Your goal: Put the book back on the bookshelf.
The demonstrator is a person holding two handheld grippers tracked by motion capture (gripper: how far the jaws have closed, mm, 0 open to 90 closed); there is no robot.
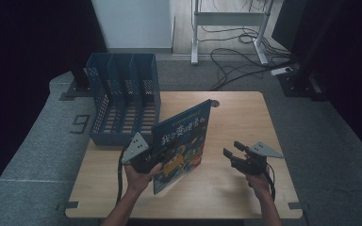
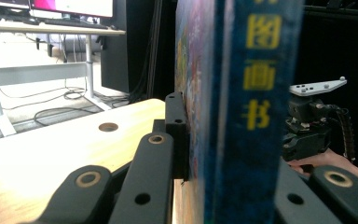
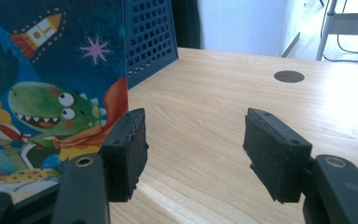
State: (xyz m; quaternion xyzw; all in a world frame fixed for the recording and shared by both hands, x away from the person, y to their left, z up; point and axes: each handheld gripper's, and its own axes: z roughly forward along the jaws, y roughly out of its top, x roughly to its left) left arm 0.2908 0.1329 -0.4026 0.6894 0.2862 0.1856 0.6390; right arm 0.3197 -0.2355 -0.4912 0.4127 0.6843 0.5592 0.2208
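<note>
My left gripper pinched the picture book at its spine edge, holding it upright on the wooden table, just near and right of the blue file rack. My right gripper hovered well right of the book, jaws spread, nothing between them.

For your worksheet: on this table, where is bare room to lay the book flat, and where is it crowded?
Bare wood lies between the book and the table's right edge, around the right gripper, and along the near edge. The far-left corner is crowded: the blue file rack fills it, and the left gripper holds the book upright beside it.
</note>
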